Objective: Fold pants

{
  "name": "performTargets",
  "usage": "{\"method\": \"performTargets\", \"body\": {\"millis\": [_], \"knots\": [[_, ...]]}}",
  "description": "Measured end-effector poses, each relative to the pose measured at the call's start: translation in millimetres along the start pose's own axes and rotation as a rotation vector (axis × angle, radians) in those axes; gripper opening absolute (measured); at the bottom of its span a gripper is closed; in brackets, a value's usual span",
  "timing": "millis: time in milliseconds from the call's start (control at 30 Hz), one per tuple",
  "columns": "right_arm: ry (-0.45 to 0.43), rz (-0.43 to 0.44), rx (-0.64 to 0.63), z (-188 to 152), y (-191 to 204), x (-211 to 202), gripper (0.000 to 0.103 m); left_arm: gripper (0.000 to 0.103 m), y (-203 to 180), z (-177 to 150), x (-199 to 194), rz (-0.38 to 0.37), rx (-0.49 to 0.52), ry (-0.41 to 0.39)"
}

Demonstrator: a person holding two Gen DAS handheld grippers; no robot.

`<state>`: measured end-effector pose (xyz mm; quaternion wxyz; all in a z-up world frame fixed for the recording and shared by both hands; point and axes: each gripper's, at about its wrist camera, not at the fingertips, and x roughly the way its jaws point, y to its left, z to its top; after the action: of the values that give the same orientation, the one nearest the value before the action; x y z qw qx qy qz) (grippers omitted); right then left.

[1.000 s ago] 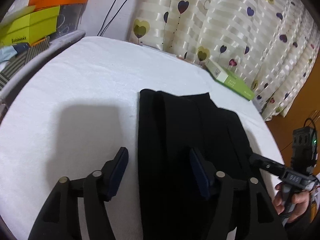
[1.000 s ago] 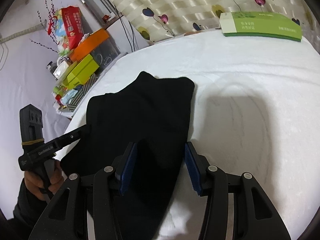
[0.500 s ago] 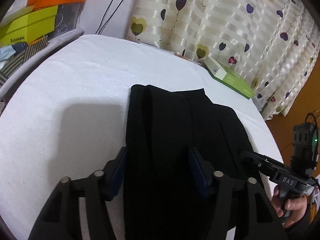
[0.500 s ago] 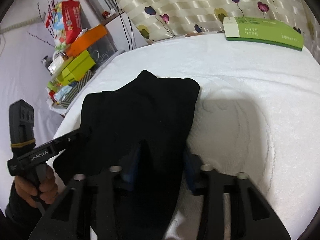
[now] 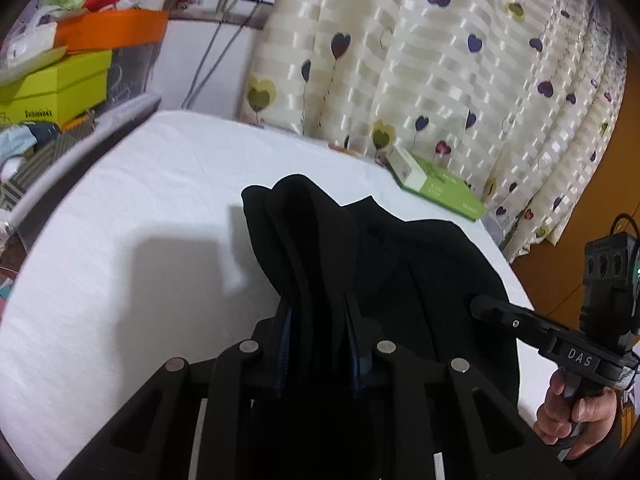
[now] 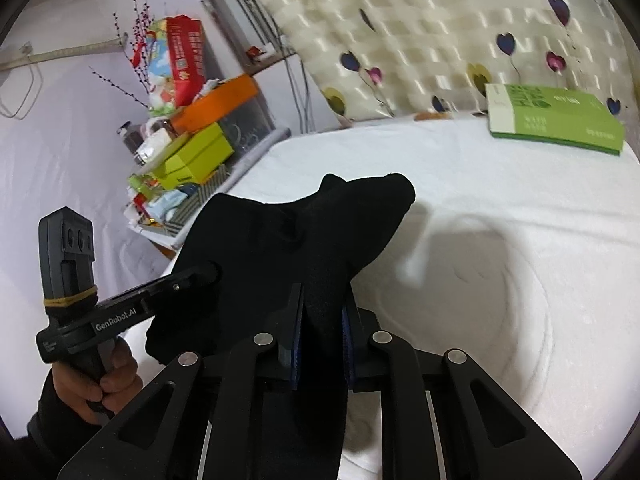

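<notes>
Black pants point(image 5: 420, 264) lie partly on the white bed cover point(image 5: 120, 240), w/ the near end lifted off it by both grippers; the far end hangs in a rounded fold and rests on the cover roughly mid-surface.

Left gripper point(image 5: 318, 316), left wrist view: jaws pressed together on a bunched ridge of the fabric; blue pad edges just show either side of the cloth, which rises btwn them and drapes fwd. In the right wrist view the left gripper's tip point(image 6: 208, 272) is buried in the pants' left edge; the hand point(image 6: 100, 384) on its grip wears a dark sleeve.

Right gripper point(image 6: 322, 312), right wrist view: also pinching the pants, pads closed tight on a narrow pleat of cloth; fabric spreads up and away from the jaws to a rounded corner. In the left wrist view its tip point(image 5: 480, 306) touches the pants' right edge; the hand point(image 5: 576, 416) shows at lower right.

Surroundings: green flat box point(image 6: 556, 120) lies at the far edge of the cover, well apart from the pants, just in front of a heart-print curtain point(image 5: 440, 60); to the left, beside the bed, a stack of boxes, lime-green box point(image 5: 56, 88) under an orange box point(image 5: 108, 32); red packet point(image 6: 184, 60) stands above that pile; cables run down the wall behind.
</notes>
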<state>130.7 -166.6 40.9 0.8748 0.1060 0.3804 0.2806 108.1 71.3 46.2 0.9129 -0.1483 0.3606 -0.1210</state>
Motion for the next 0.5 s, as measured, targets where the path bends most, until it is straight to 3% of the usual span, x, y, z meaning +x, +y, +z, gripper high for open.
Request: {"method": "performTargets", "body": {"millis": [267,500], "knots": [[0.015,0.078,0.006,23.8,24.3,36.9,0.016,0.025,33.3,33.9,-17.1,0.077,0.008,-0.03],[0.075,0.084,-0.014,23.2,30.7,86.1,0.017,0.025,67.4,41.3,8.5,0.172,0.017,0.015]]}}
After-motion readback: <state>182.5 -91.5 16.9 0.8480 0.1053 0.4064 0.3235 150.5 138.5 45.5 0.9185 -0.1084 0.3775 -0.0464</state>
